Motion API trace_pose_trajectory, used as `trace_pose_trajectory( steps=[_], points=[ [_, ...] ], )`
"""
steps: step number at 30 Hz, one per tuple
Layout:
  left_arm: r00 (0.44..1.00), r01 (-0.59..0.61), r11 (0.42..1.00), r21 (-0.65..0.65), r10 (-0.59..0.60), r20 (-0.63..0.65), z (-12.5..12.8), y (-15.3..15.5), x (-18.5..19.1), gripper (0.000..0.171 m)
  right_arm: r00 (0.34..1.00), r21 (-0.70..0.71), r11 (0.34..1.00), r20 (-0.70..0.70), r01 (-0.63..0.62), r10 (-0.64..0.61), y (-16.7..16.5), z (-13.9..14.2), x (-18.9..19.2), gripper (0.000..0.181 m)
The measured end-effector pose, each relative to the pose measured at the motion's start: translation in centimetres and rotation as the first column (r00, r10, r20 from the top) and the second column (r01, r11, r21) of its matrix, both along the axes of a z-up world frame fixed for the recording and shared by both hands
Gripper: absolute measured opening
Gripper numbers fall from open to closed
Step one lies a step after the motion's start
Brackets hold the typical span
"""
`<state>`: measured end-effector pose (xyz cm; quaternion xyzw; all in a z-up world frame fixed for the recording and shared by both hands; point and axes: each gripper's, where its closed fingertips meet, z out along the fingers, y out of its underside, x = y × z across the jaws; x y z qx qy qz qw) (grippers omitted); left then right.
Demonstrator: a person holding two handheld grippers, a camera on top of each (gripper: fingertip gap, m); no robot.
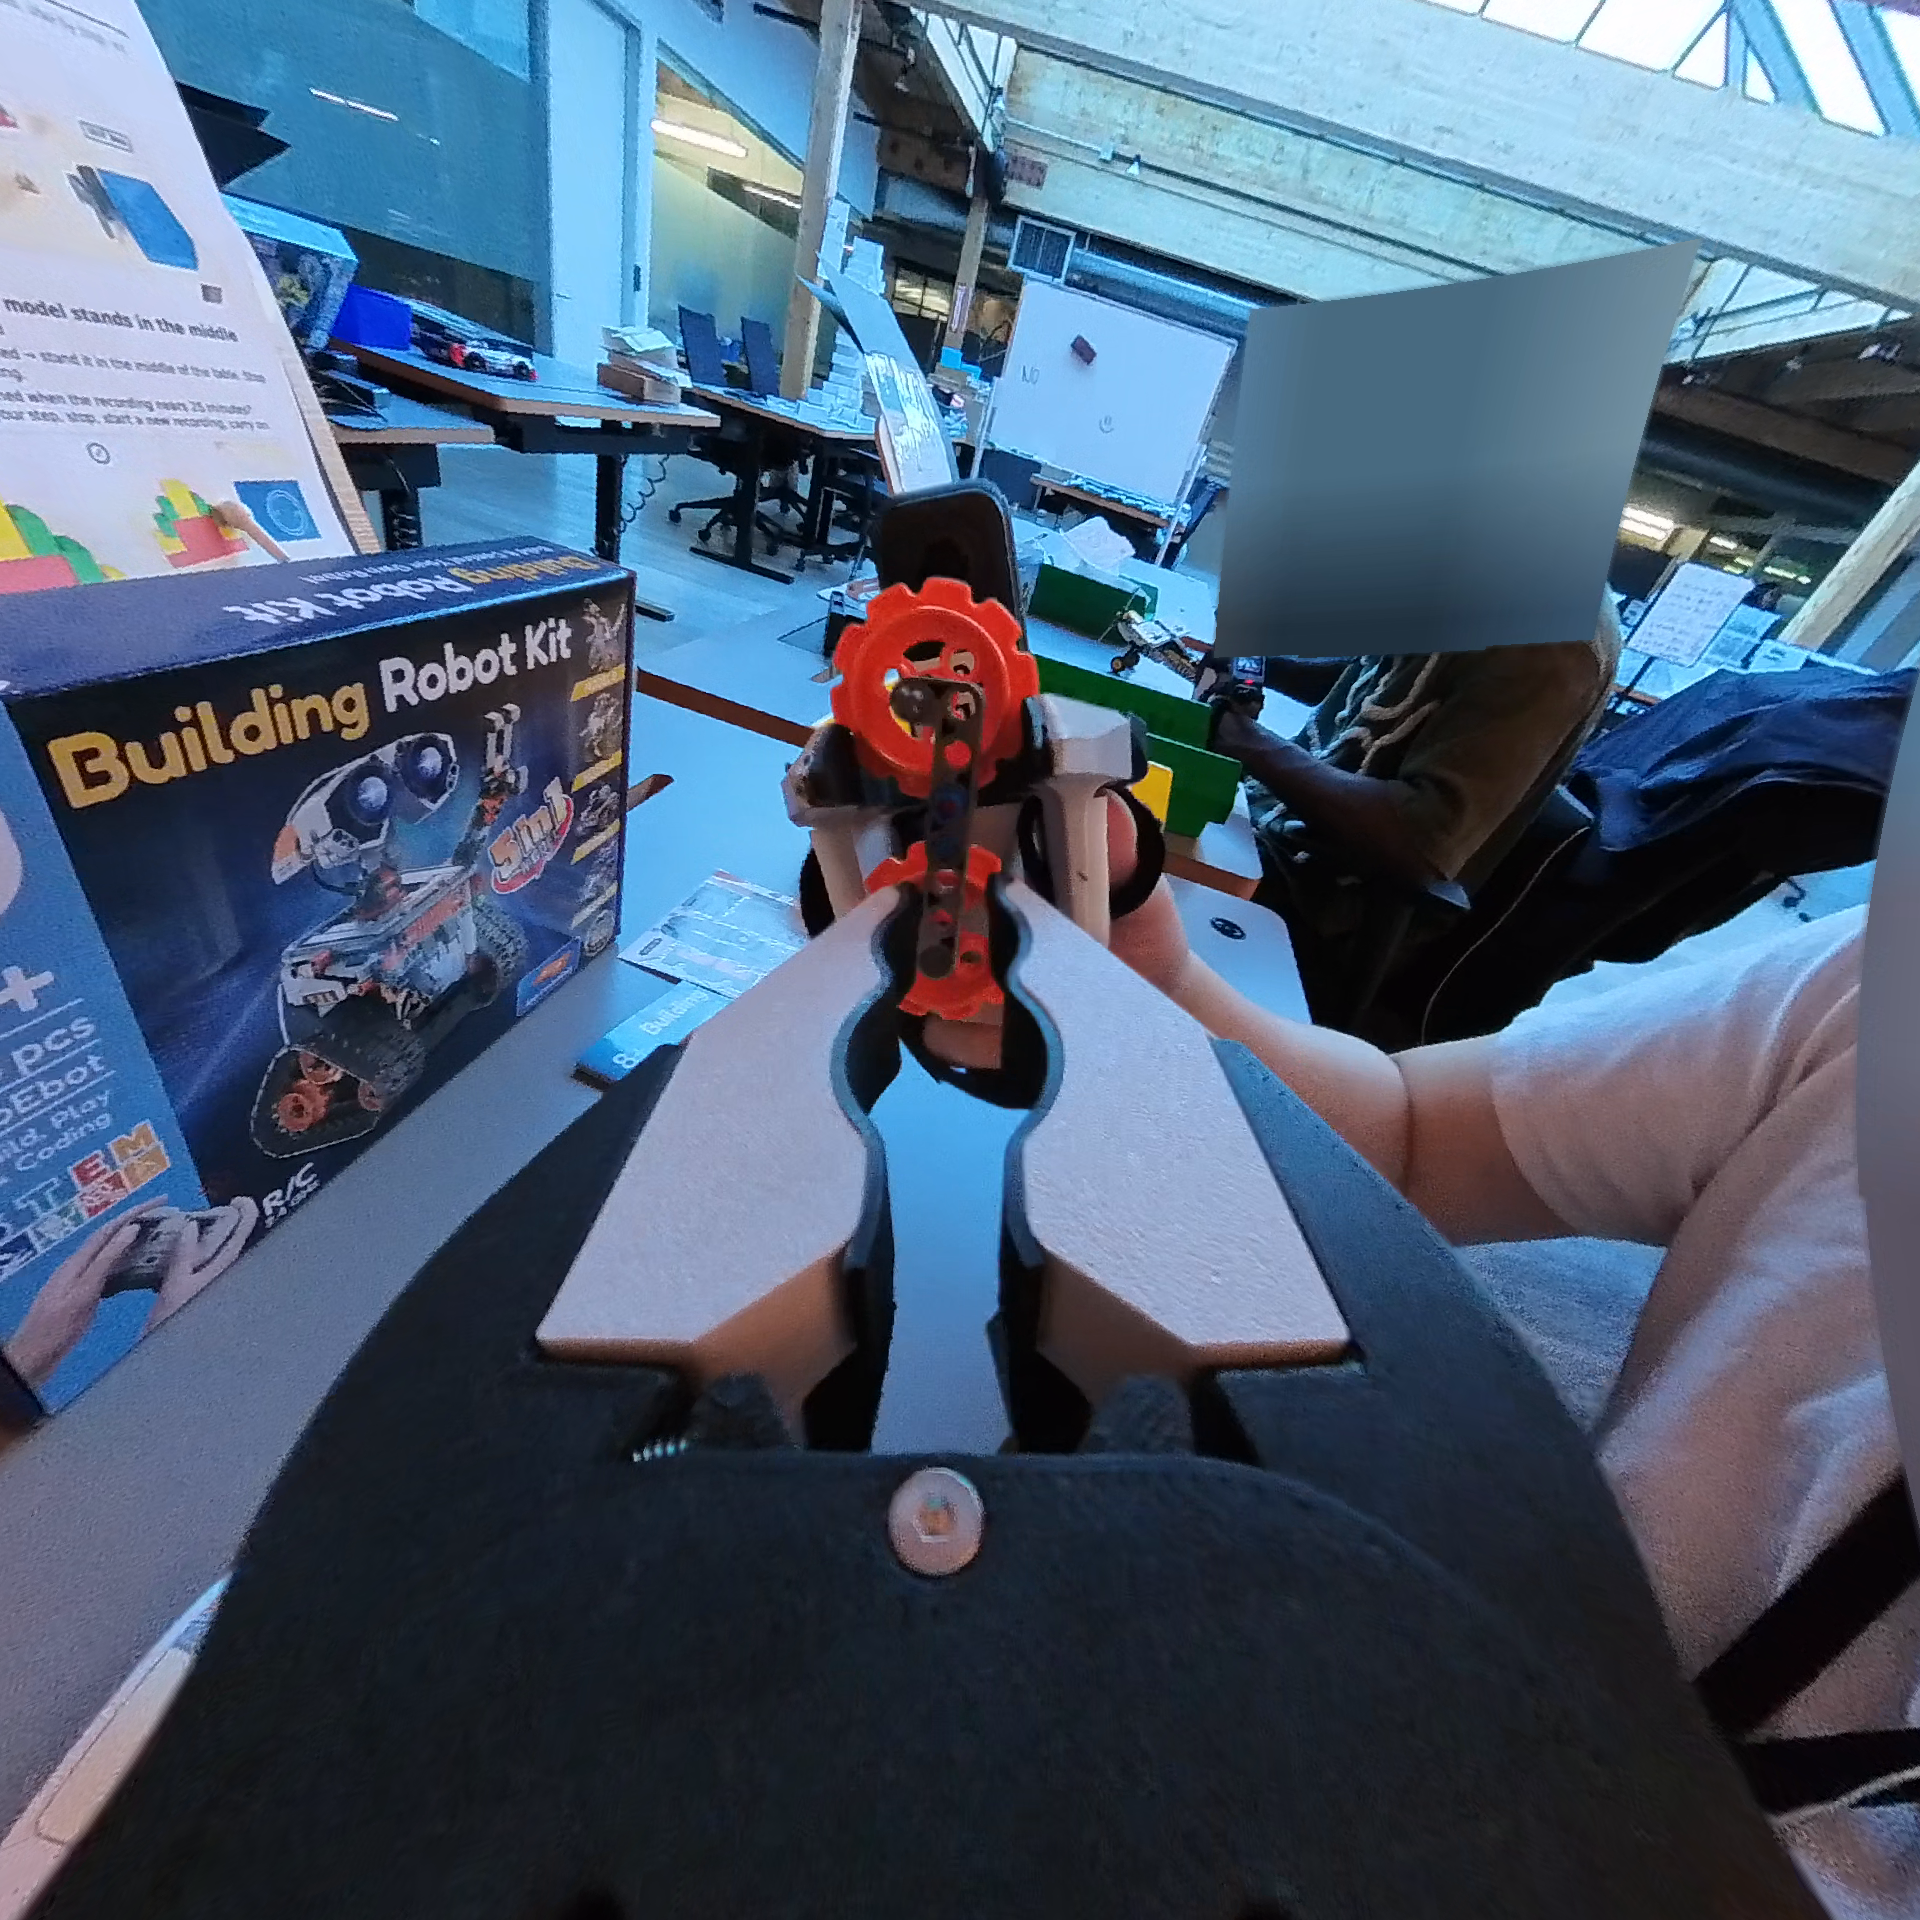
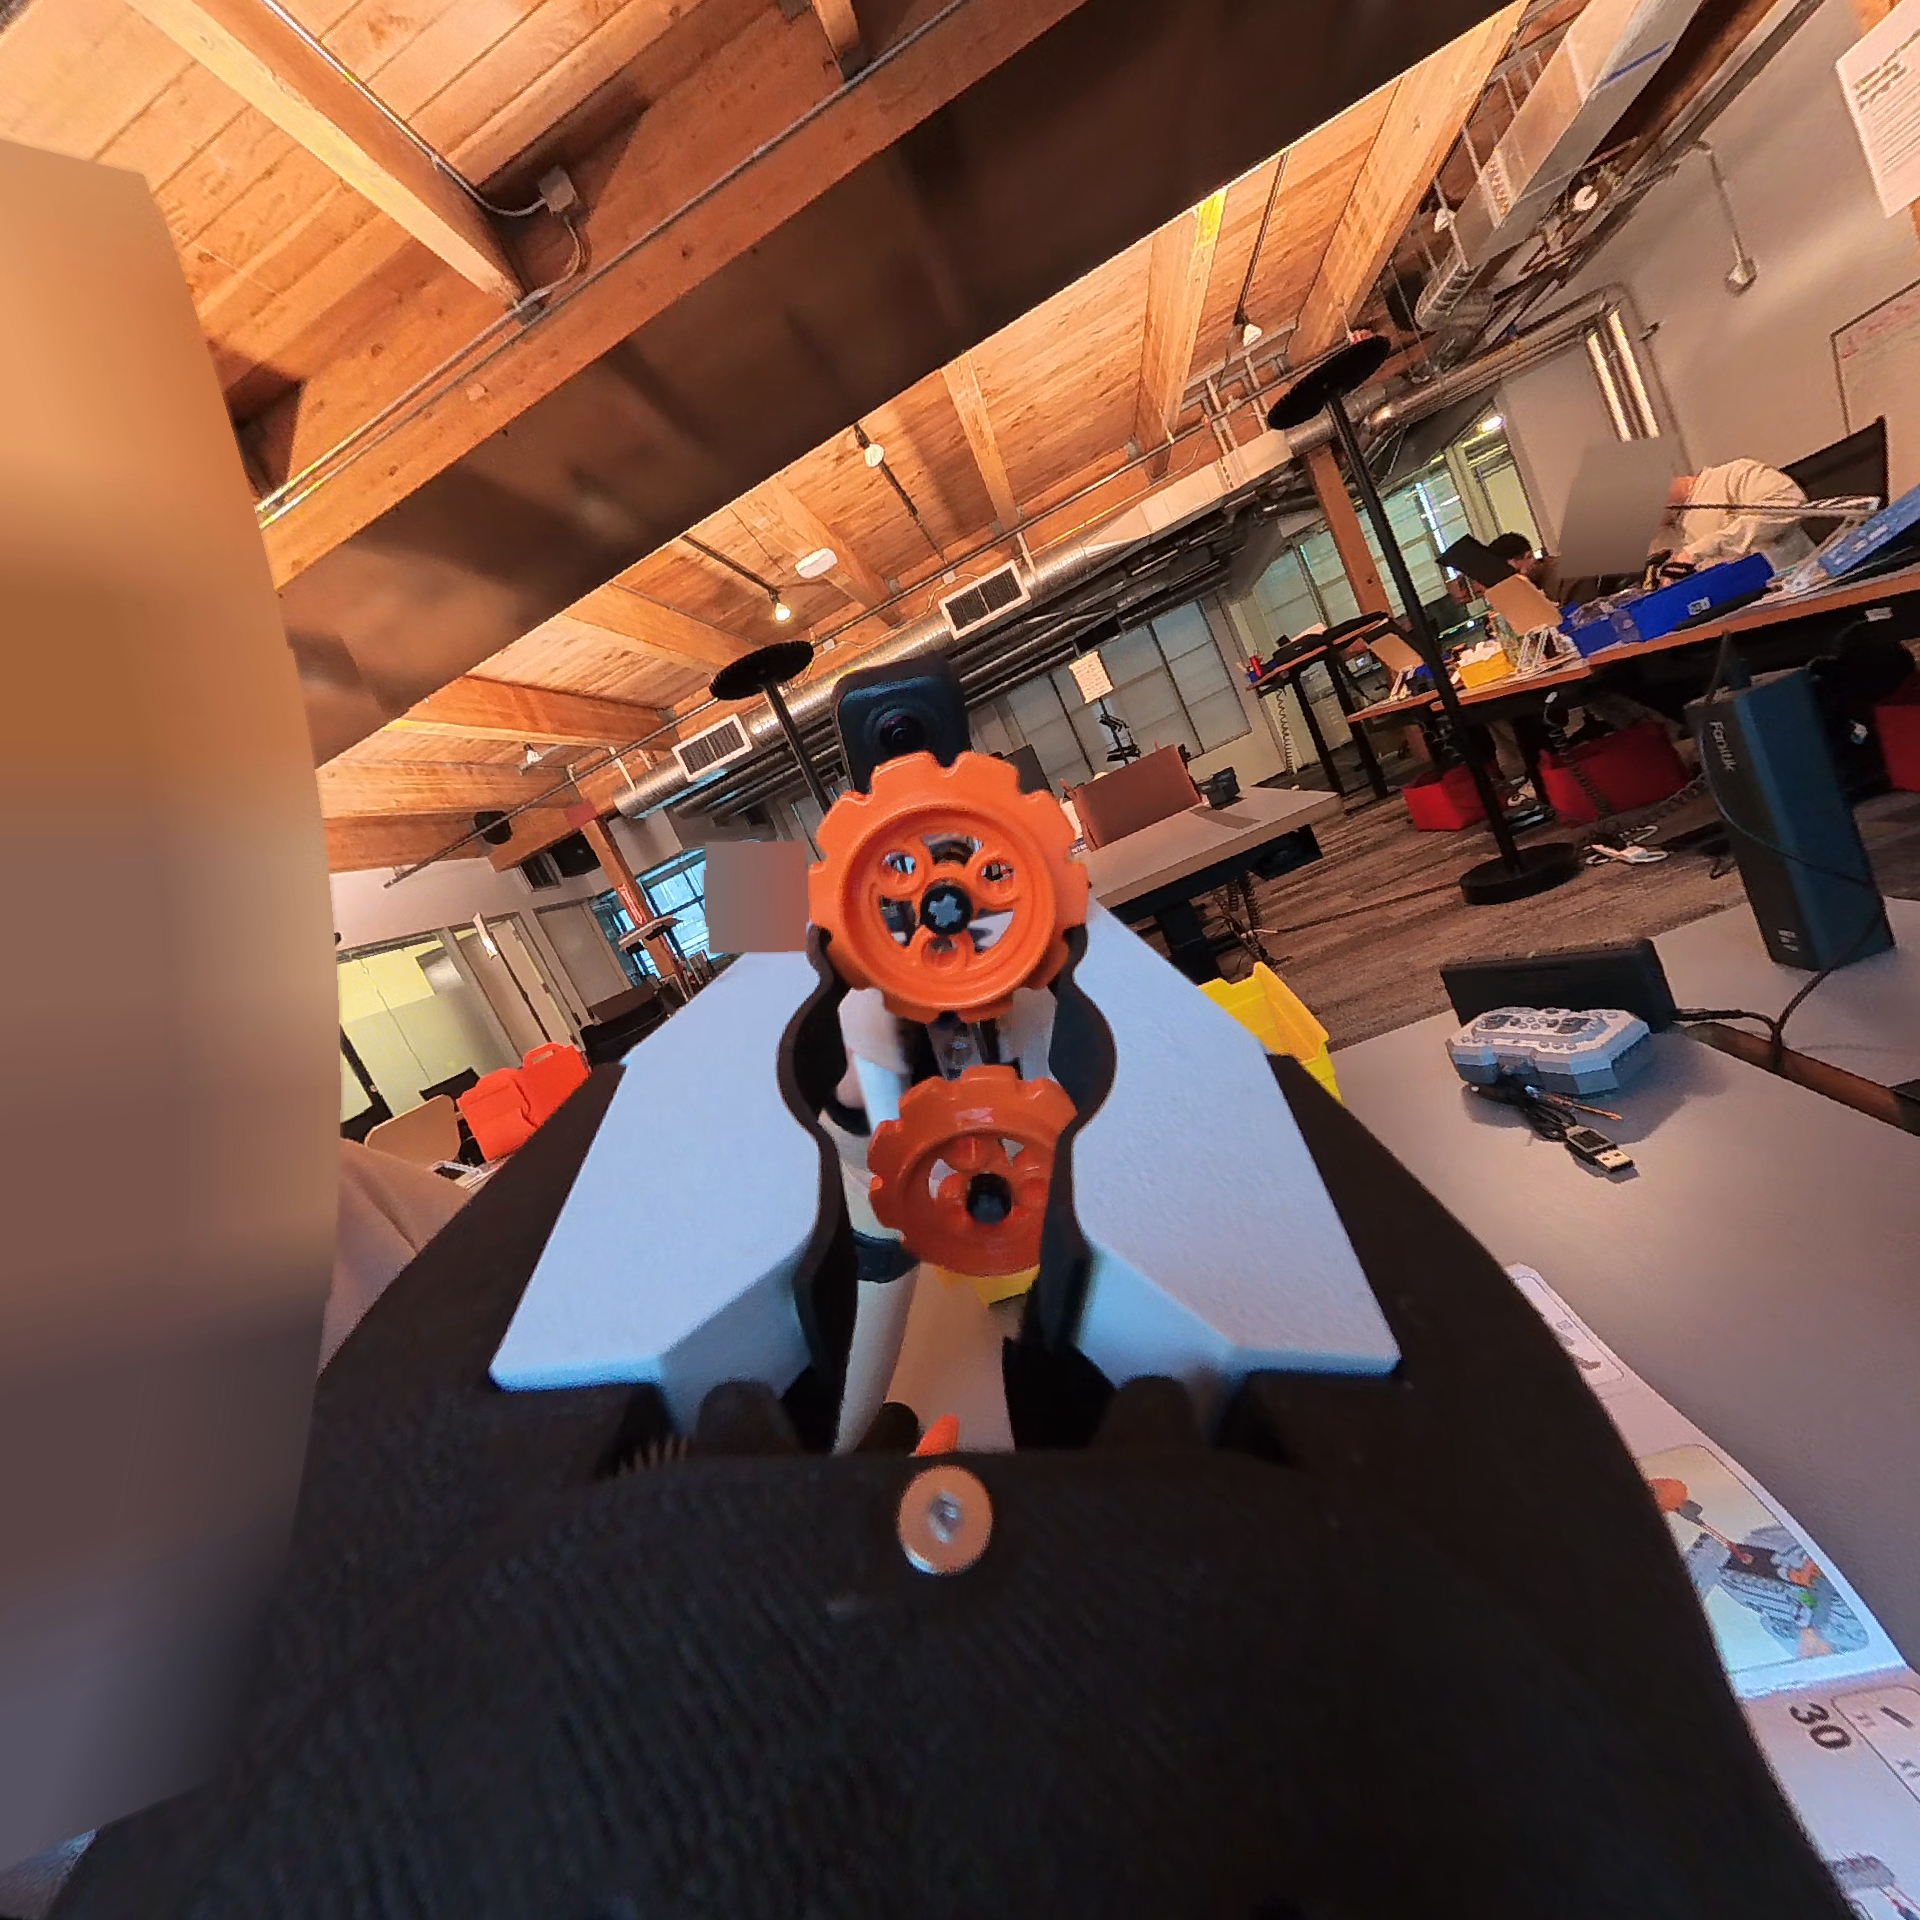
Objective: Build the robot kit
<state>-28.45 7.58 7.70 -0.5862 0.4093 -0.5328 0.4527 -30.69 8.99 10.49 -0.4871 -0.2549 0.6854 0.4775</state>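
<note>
Your left gripper (image 1: 945, 935) is clamped on the gear assembly (image 1: 940, 790). Your right gripper (image 2: 945, 997), opposite, grips its large gear (image 2: 943, 883). The kit box (image 1: 312, 894) stands left of the assembly.

Glossy orange plastic gears (image 2: 948, 896); matt, grainy black gripper (image 1: 948, 914) body; glossy cardboard box (image 1: 312, 883); wooden ceiling (image 2: 665, 208).
</note>
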Motion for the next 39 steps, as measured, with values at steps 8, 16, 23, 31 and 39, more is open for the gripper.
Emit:
trace_pose_trajectory(
  steps=[8, 16, 23, 31, 39],
  points=[
    [1.000, -0.003, 0.999, 0.033, 0.004, -0.030, -0.6, 0.1, 0.2, 0.006, 1.000, -0.028, 0.999, 0.007, -0.021, 0.021, 0.0, -0.2, -0.1, 0.035],
    [1.000, 0.027, 1.000, -0.002, -0.027, -0.007, -0.2, -0.3, 0.2, 0.005, 0.999, -0.015, 0.999, 0.000, -0.040, 0.040, -0.2, -0.2, -0.1, 0.035],
    [1.000, -0.013, 1.000, 0.018, 0.012, 0.023, 0.6, -0.1, 0.0, 0.005, 0.998, 0.019, 0.999, 0.059, -0.028, 0.027, -0.3, -0.7, -0.5, 0.039],
    [0.993, -0.083, 0.996, 0.012, 0.082, 0.079, 1.0, 0.9, -0.2, 0.005, 0.999, 0.030, 1.000, 0.040, -0.004, 0.003, 0.8, -1.0, 1.1, 0.037],
    [0.991, -0.050, 0.998, -0.047, 0.055, 0.119, 0.4, 0.7, 1.3, 0.005, 0.990, 0.135, 0.991, 0.135, 0.006, -0.025, 0.3, -1.3, 2.2, 0.020]
  ],
)
